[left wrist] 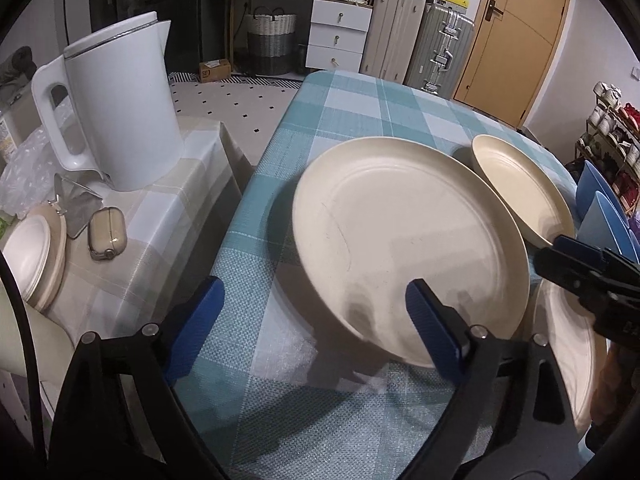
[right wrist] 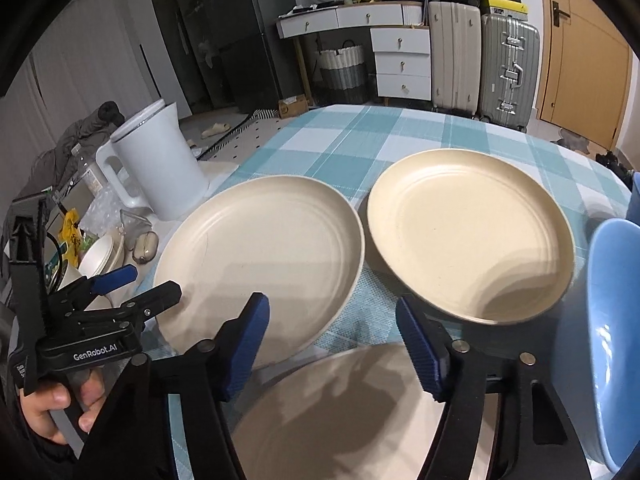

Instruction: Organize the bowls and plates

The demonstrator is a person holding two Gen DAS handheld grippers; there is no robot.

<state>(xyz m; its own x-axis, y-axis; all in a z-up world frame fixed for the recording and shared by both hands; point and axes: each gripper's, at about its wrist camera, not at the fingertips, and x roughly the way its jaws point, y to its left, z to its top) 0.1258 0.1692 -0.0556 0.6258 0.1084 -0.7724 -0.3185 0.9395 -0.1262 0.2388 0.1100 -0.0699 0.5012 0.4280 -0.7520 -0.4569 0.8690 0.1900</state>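
Left wrist view: left gripper (left wrist: 314, 326) jaws spread wide, nothing between them, hovering over the checked tablecloth (left wrist: 348, 104); its right finger overlaps the near rim of a large cream plate (left wrist: 404, 240), contact unclear. A second cream plate (left wrist: 520, 184) sits just beyond, and the right gripper (left wrist: 560, 246) reaches to its near rim. Right wrist view: right gripper (right wrist: 332, 344) jaws also apart, empty, above a third cream plate (right wrist: 344, 412). The two plates lie side by side on the cloth. Blue bowl (right wrist: 612, 328) at right edge. White kettle (left wrist: 120, 112) on the side table to the left.
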